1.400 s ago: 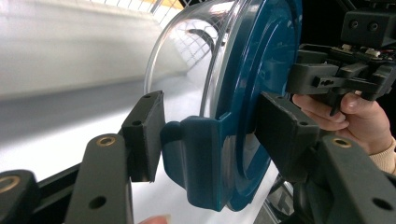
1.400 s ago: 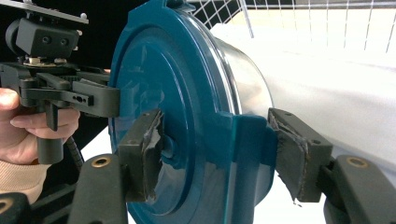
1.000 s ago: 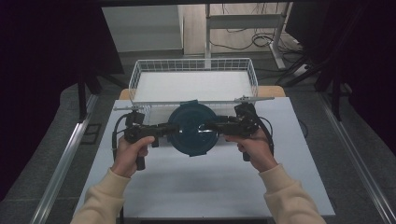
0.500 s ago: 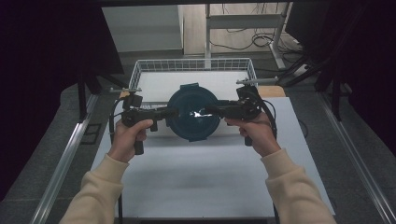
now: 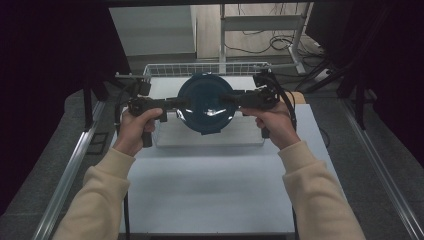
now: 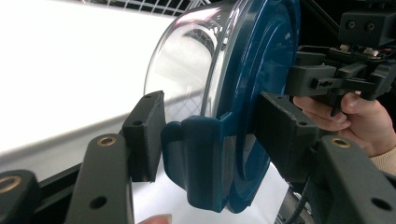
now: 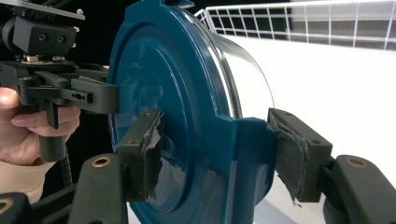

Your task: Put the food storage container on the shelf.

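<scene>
A round clear container with a dark blue lid (image 5: 205, 107) hangs in the air between my two grippers, over the wire basket (image 5: 200, 68). The lid faces up and towards me. My left gripper (image 5: 180, 104) is shut on the container's left edge, its jaws clamping a blue latch tab (image 6: 201, 154) and the lid face (image 6: 261, 70). From the opposite side my right gripper (image 5: 225, 98) is shut on the rim. In the right gripper view its jaws (image 7: 217, 154) pinch the lid (image 7: 154, 70) and a latch tab.
The white table (image 5: 220, 185) stretches toward me below the forearms. The wire basket's white mesh wall (image 7: 327, 23) stands at the table's far end. Dark floor and metal rails flank the table; cables lie on the floor beyond.
Both grippers have carried the container up and away from me, from above the table's middle to over the wire basket. Both grips have held throughout.
</scene>
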